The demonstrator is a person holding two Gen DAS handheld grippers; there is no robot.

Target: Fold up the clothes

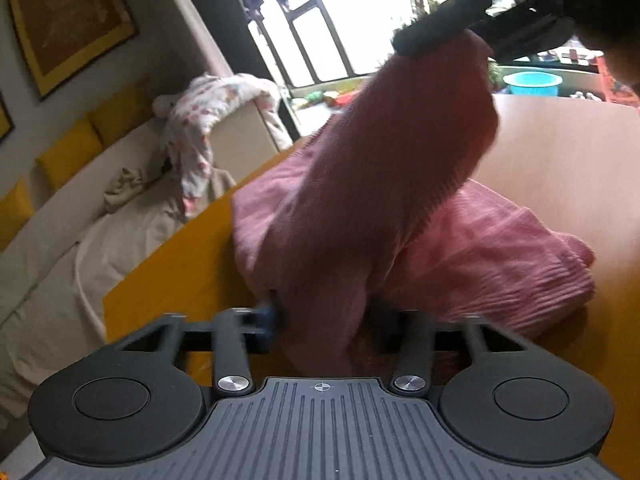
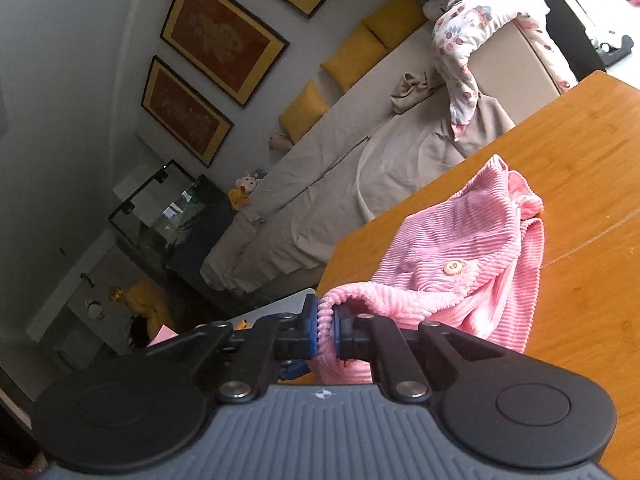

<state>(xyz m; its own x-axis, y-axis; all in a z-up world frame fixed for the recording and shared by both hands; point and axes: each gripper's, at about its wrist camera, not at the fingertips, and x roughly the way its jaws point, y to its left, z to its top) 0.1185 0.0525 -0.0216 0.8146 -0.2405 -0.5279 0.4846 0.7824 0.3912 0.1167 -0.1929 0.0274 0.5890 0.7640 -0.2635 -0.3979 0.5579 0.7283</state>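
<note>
— Fingers first: what have they got?

— Both pairs seem to hold the pink garment (image 2: 460, 256). On the right gripper (image 2: 327, 330) the blue pads (image 2: 310, 326) are pinched narrow on a ribbed edge. On the left gripper (image 1: 320, 320) the cloth covers the gap; one blue pad (image 1: 267, 316) shows against the fabric, so it looks clamped on it, though the far finger is hidden.

— And where is the garment?

— Partly lifted. One end hangs up toward the right gripper, seen at the top of the left view, while the rest lies bunched on the wooden table (image 2: 580, 152), near its left edge. A pale button (image 2: 453, 267) shows on the front.

— Which step is that?

— Judging by the raised cloth, it is being carried, either to spread it flat or to bring one part over another; the pictures do not settle which. Either way, the next move calls for both held edges to stay taut and level so the cloth lands smooth.

— Anything in the way?

— Little on the table. A sofa (image 2: 320, 184) with yellow cushions (image 2: 352, 60) stands to the left, a flowered garment (image 2: 464, 52) draped over its arm. The table edge is near, so cloth could slip off.
</note>
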